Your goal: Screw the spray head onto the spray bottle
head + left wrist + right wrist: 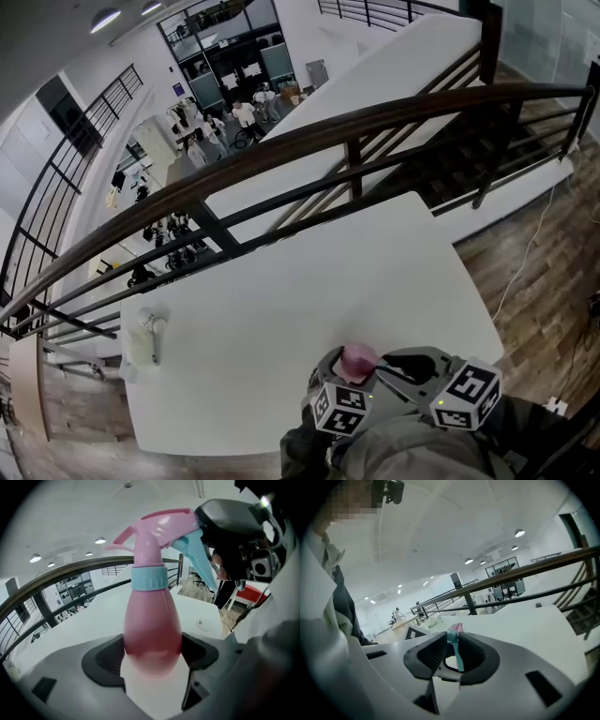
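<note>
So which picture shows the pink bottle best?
The left gripper view: the bottle fills it, spray head included. The head view shows it small and half hidden; the right gripper view, just the trigger.

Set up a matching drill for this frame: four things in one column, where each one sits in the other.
Things:
1. pink bottle body
2. light blue trigger
3. light blue collar
4. white object

Places:
A. lying near the left edge of the white table, apart from both grippers
B. between the fingers of the right gripper
C. around the bottle's neck
D. between the fingers of the left gripper

Pairs: 1-D, 2-B, 3-C, 4-A
</note>
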The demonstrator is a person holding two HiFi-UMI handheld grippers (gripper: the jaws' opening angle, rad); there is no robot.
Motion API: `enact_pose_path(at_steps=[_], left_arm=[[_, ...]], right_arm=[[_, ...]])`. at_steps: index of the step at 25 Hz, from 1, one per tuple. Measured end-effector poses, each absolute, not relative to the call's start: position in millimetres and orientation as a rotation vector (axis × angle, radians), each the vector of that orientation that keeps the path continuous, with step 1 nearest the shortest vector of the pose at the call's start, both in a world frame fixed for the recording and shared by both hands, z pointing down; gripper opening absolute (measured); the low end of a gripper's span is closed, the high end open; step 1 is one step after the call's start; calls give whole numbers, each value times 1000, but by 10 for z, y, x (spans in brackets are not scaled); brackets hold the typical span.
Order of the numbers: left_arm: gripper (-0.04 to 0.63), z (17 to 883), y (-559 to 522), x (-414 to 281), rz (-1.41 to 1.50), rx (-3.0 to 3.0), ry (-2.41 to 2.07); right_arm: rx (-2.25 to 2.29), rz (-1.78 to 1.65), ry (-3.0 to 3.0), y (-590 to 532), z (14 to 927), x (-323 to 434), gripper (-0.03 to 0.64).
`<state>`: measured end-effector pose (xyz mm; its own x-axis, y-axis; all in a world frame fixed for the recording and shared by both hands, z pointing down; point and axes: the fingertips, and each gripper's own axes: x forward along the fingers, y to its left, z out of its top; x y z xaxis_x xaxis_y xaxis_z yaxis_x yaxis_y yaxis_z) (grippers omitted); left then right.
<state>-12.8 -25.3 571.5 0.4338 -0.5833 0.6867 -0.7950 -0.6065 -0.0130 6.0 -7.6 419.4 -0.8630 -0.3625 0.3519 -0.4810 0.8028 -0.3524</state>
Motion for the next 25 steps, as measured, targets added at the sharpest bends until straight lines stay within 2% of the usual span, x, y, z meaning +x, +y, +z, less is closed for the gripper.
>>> enact_pose_path(at_steps=[3, 5, 8, 10, 14, 20, 25], left_arm=[[383, 5724, -225, -99, 976, 2401, -1148], [383, 5651, -117, 10, 927, 2504, -986], [383, 5322, 258, 267, 739, 2779, -509], [383, 5214, 548, 407, 663, 2859, -215], [383, 5285, 975, 620, 713, 2879, 126], [383, 5306, 984, 705, 699, 2871, 176], [383, 5253, 867, 647, 672, 2858, 88]], right_arm=[[575, 735, -2749, 36, 4178, 78, 63], [414, 665, -2870, 166, 3998, 142, 82], [52, 350, -2994, 404, 3638, 226, 157], [-97, 234, -2911, 443, 3675, 285, 266], [-413, 101, -2685, 612, 3955, 192, 335], [-703, 72, -2611, 822, 4040, 21, 336], [-633, 106, -2662, 712, 4044, 48, 298]])
